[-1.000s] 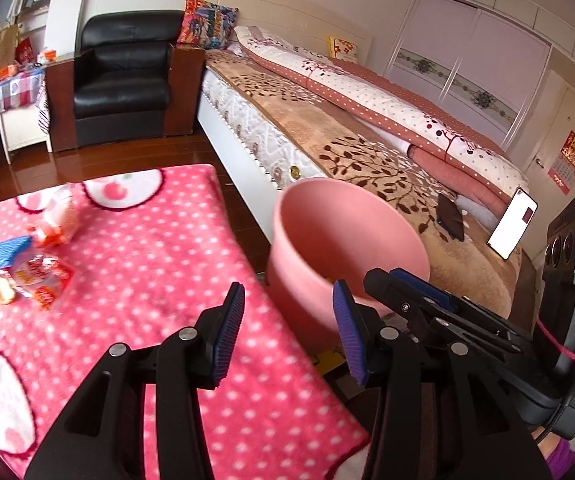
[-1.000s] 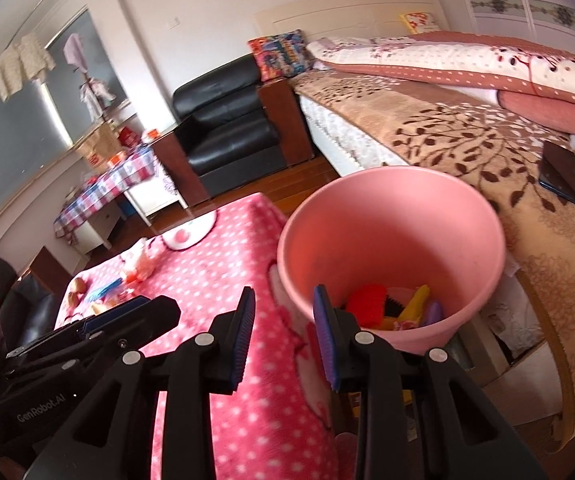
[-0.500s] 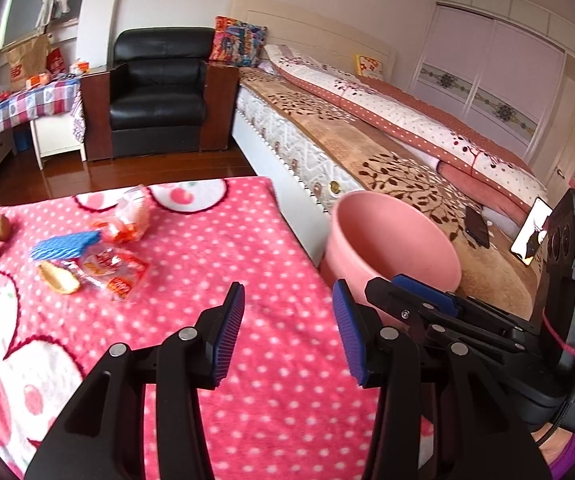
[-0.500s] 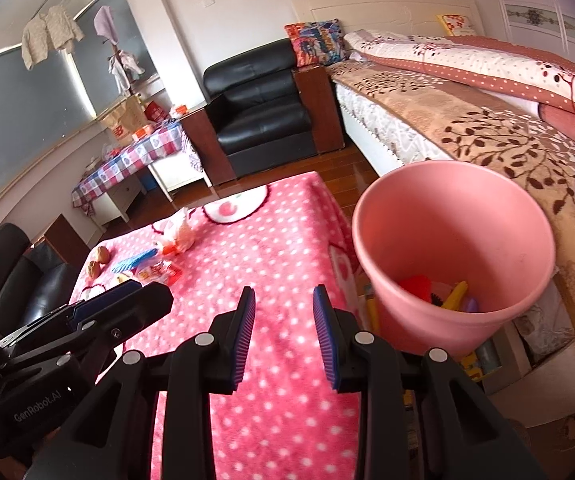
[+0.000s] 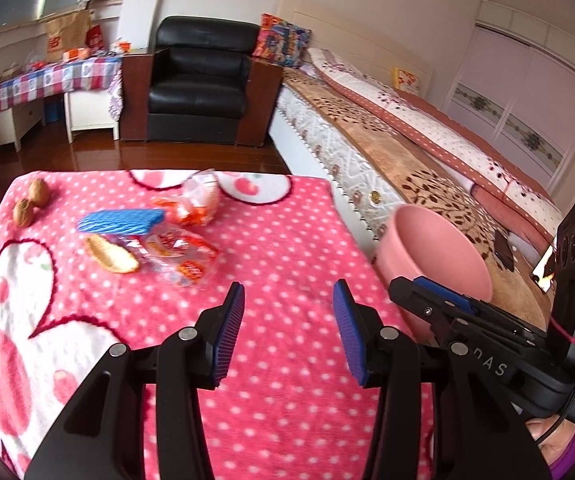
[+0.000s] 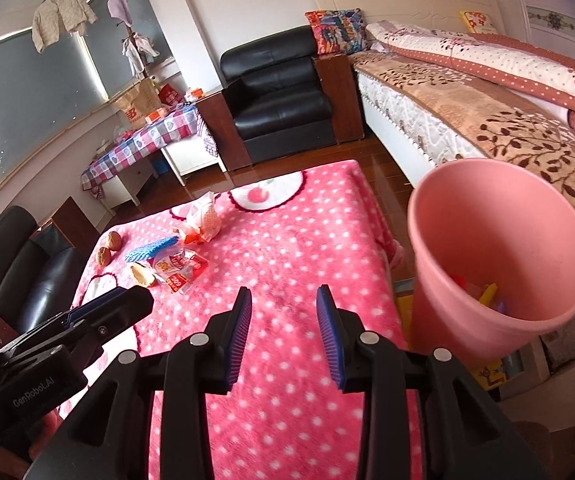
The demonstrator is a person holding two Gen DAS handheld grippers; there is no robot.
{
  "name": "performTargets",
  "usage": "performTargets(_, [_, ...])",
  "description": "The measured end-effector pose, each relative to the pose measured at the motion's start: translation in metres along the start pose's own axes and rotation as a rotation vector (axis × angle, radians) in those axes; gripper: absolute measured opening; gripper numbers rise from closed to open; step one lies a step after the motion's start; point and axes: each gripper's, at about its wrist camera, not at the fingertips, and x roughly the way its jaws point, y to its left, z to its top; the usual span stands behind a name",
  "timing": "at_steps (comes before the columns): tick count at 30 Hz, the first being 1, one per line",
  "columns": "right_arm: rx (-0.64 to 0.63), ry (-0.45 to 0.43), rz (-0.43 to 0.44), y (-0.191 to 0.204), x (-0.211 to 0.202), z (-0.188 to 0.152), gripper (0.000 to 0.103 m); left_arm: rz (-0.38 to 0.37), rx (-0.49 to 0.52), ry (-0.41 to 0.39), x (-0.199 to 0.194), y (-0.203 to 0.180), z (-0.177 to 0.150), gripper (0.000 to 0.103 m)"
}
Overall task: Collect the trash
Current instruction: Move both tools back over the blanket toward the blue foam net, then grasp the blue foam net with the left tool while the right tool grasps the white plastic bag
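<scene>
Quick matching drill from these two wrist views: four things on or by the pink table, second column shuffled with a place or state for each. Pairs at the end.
Things:
1. walnuts
2. blue foam sleeve
3. pink bin
4. right gripper

Places or states:
A. beside the table, between it and the bed, trash inside
B. far left corner of the table, two together
C. over bare tablecloth, jaws opening, nothing between the fingers
D. lying on the wrapper pile

Pairs: 1-B, 2-D, 3-A, 4-C

Pink bin, pink white-dotted tablecloth, blue foam sleeve, black armchair
</scene>
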Motion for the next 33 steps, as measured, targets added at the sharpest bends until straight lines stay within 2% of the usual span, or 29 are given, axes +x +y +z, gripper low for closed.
performTargets(12, [-0.060,0.066,0.051,0.034,0.047,0.005,0.038,0.074,-0.196,-0.013,-0.004,0.073,0.006,0.046])
performTargets(16, [-0.071,0.078,0.068,0.043,0.062,0.008,0.038,0.068,-0.289,-0.010,-0.001,0.102,0.014,0.046])
performTargets(28, [-0.117,0.065,0.105,0.061,0.101,0.034,0.041,0.044,-0.606,0.032,0.045,0.166,0.043,0.046])
performTargets(33, [-0.130,0.055,0.111,0.068,0.119,0.047,0.041,0.056,-0.652,0.065,0.061,0.179,0.048,0.046])
